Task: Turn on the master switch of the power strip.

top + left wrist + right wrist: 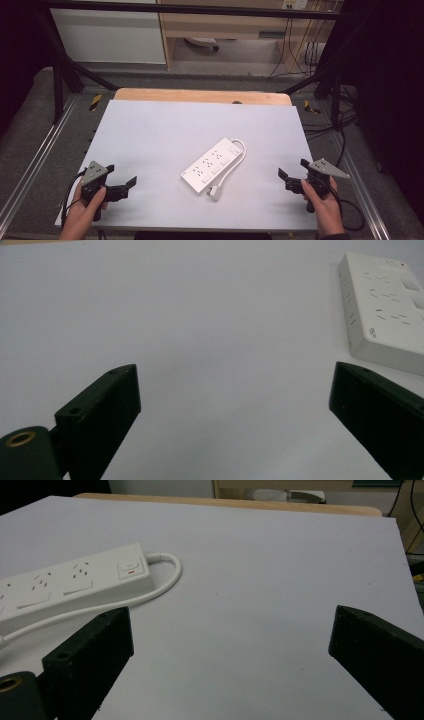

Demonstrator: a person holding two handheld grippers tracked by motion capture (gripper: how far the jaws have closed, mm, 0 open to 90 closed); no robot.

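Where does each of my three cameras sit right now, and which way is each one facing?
High view: above the person's side, looking forward and down on the table; both hands, left gripper and right gripper show.
Left gripper view: rides the left gripper, looking across the table past its open jaws.
Right gripper view: rides the right gripper, jaws open, facing the table's far edge.
Shared: all three show the white power strip.

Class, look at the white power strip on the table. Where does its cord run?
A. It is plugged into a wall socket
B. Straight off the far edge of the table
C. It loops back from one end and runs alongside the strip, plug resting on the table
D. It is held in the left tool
C: the cord curls from the far end of the power strip and runs back along it, and the plug lies on the table.
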